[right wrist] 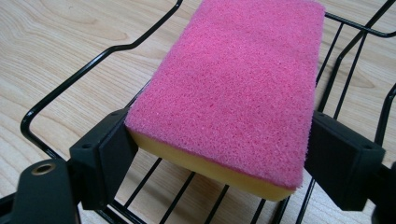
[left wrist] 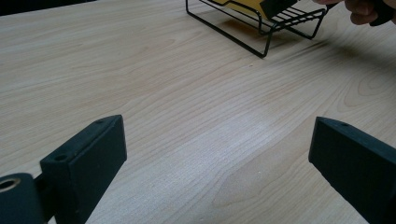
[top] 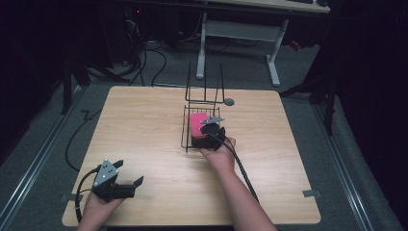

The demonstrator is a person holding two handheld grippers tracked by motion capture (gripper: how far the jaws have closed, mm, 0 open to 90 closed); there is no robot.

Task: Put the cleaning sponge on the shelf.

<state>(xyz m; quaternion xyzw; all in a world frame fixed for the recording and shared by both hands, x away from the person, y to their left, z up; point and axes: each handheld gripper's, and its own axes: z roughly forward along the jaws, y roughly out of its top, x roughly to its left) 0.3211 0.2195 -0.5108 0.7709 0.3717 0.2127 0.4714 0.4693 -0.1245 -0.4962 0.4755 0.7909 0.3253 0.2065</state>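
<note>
Right hand-held gripper [right wrist: 219, 154] clamped on the near end of the pink-and-yellow sponge [right wrist: 233, 88] inside the black wire rack [top: 186, 126] at mid-surface: best kept level, clear of the wires; left hand-held gripper [top: 129, 178] idle, jaws wide, near left corner.
</note>
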